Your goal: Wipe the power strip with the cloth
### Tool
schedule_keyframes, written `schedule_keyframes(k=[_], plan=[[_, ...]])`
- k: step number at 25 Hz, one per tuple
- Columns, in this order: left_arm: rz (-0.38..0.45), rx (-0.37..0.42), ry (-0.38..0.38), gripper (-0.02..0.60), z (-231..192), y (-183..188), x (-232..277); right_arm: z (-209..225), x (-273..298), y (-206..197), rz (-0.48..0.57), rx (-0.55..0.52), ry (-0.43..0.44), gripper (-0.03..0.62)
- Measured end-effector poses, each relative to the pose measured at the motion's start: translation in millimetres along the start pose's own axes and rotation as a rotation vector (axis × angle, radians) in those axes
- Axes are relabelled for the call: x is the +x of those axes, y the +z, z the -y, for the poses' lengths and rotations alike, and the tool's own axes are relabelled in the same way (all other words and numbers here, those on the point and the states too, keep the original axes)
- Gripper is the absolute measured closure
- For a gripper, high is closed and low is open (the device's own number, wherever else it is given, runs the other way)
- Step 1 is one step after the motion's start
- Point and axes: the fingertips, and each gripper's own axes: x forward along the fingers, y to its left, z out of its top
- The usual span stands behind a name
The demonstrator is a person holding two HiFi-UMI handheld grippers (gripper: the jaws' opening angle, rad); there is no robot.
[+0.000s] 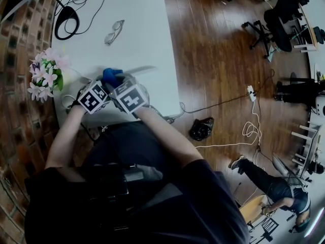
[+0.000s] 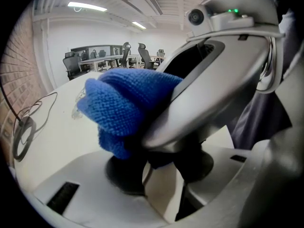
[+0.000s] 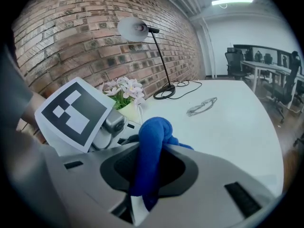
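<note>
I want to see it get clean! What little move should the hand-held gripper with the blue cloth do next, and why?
Probably slide the right hand-held gripper forward, dragging the blue cloth along the power strip. The cloth is already pinched in its jaws with a bunch sticking out front, and the pale strip seems to stretch away on the table just beyond it.

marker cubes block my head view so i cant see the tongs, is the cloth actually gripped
Observer: Yes. The right gripper view shows the right tongs shut on the blue cloth, which bunches up out of them.
Operator: and the left one, is it holding anything
Observer: The left gripper view shows the left tongs with their pads apart. The tip of the right tongs and the blue cloth hang over that gap. I cannot tell if the cloth touches a pad.
</note>
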Motion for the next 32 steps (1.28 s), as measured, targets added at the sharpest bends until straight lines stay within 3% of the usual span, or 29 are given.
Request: schedule_keyframes(k=[15,27,32], plan=[[0.007,0.013,0.017,0.407,-1.1,-2.2,1.1,19.6,-13.9,-6.0,0.006,-0.02,-0.081,0.51],[-0.004,-0.002,0.018,0.405,-1.0,-1.8,1.0,44.3,-34.0,-14.2,0.029,-0.046,-0.068,0.51],[-0.019,-0.016,0.058,0.405,-1.5,-1.5,1.4,56.9,-46.6,-18.3,0.038,-0.037,-0.043,0.51]])
